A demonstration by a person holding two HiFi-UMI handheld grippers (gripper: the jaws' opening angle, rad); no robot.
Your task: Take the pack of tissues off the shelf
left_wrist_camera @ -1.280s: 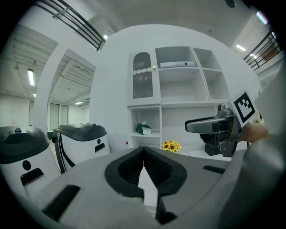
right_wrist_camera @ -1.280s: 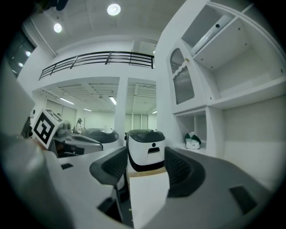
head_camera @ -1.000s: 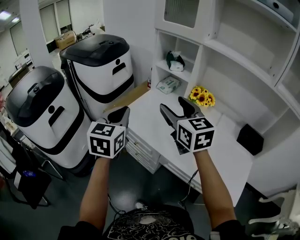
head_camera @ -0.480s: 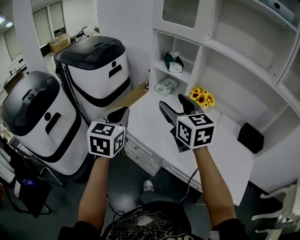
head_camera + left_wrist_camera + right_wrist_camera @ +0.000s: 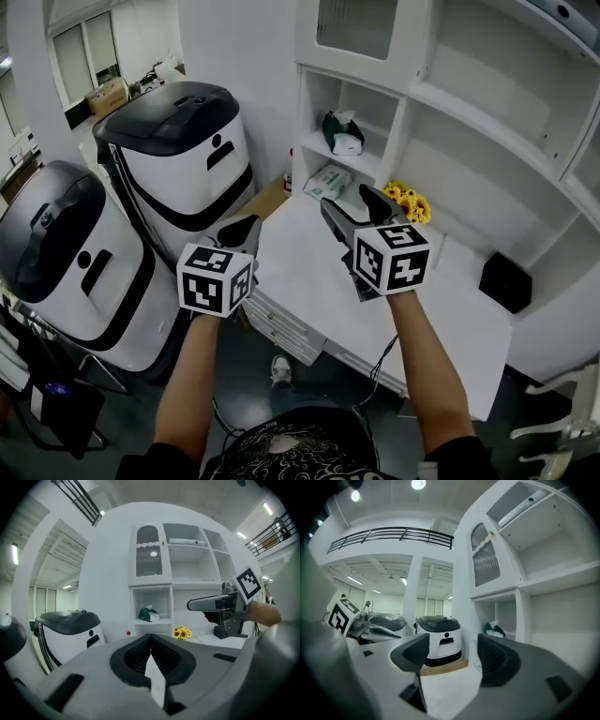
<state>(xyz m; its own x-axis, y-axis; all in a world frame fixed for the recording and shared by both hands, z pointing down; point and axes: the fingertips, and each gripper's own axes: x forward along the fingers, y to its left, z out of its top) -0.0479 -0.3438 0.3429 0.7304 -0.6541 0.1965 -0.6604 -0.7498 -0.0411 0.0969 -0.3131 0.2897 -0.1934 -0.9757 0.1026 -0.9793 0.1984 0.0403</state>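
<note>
The green and white pack of tissues (image 5: 343, 132) sits on the small shelf (image 5: 330, 150) of the white cabinet, a tissue sticking out of its top. It also shows in the left gripper view as the pack of tissues (image 5: 150, 615) and in the right gripper view as the pack of tissues (image 5: 493, 630). My right gripper (image 5: 354, 208) hangs open over the white desk (image 5: 309, 272), short of the shelf, with nothing between its fingers. My left gripper (image 5: 239, 229) is shut and empty at the desk's left edge. Seen from their own cameras, the left gripper (image 5: 151, 651) has its jaws together and the right gripper (image 5: 450, 656) has them wide apart.
A flat white wrapped pack (image 5: 328, 180) lies on the desk under the shelf, next to sunflowers (image 5: 405, 199). A black box (image 5: 506, 281) stands at the desk's right. Two tall white and black machines (image 5: 178, 159) stand on the floor to the left.
The view has moved closer to the cabinet and both grippers have drifted slightly up towards the shelf. Neither gripper's jaws have changed.
</note>
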